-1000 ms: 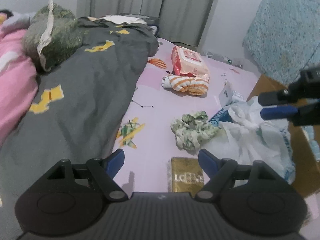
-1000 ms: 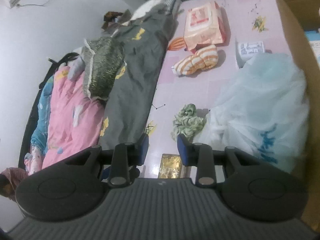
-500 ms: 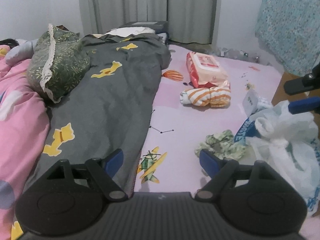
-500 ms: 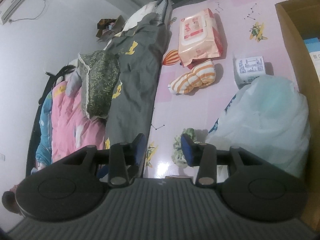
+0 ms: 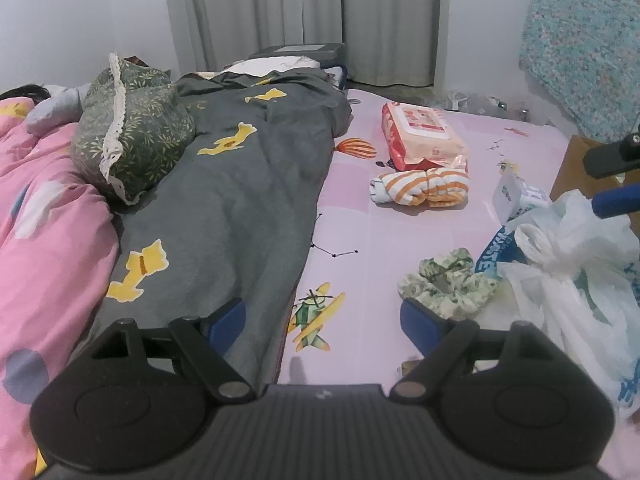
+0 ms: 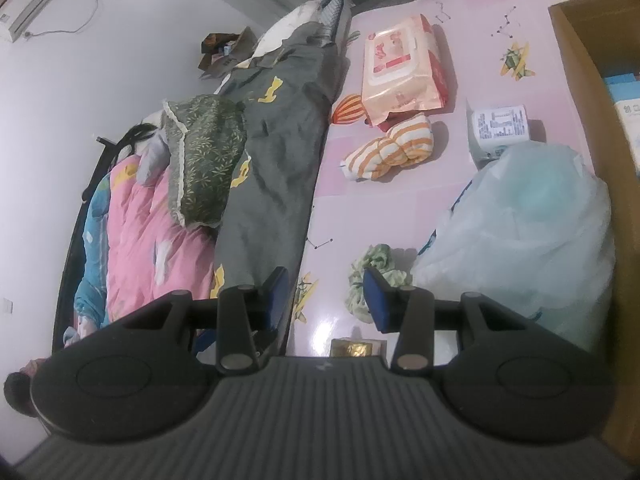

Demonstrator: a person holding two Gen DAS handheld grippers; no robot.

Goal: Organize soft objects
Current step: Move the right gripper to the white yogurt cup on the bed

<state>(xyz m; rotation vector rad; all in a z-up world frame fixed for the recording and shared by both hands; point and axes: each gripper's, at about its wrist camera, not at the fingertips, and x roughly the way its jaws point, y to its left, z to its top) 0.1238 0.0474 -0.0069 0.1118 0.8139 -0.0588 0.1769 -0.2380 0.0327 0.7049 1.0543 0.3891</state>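
Both hand-held grippers, spread and empty, pulled back from the crumpled green-patterned cloth [image 5: 450, 282].

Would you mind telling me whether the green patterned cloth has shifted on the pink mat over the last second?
No. The green patterned cloth lies against the white plastic bag, as before; its drift in the pictures comes from the moving cameras.

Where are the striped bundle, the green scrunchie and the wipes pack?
striped bundle [image 5: 420, 186], left wrist view, middle of the rolled orange-and-white cloth.
green scrunchie [image 5: 448, 284], left wrist view, its ruffled fabric beside the plastic bag.
wipes pack [image 6: 402, 70], right wrist view, centre of the pink top face.
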